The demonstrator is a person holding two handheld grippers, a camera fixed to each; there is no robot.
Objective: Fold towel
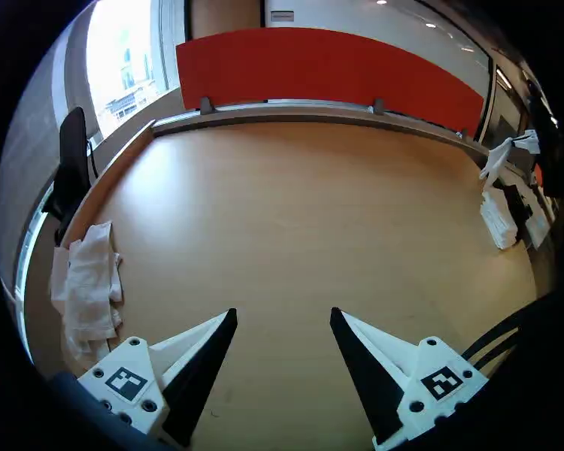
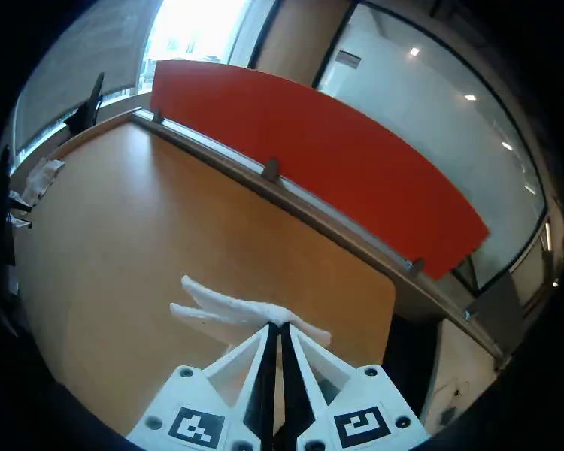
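Note:
In the right gripper view, my right gripper (image 2: 276, 328) is shut on a white towel (image 2: 237, 310), whose bunched edge sticks out past the fingertips above the wooden table (image 2: 131, 225). The left gripper view shows the same towel (image 1: 498, 154) hanging lifted at the far right. My left gripper (image 1: 283, 316) stands open over the bare wooden table (image 1: 297, 210), with nothing between its fingers. A crumpled pile of white towels (image 1: 90, 289) lies at the table's left edge, just beyond the left finger.
A stack of folded white towels (image 1: 500, 218) sits at the table's right edge. An orange partition (image 1: 319, 68) runs along the far edge, also seen in the right gripper view as the orange partition (image 2: 319, 143). A black chair (image 1: 71, 169) stands by the window on the left.

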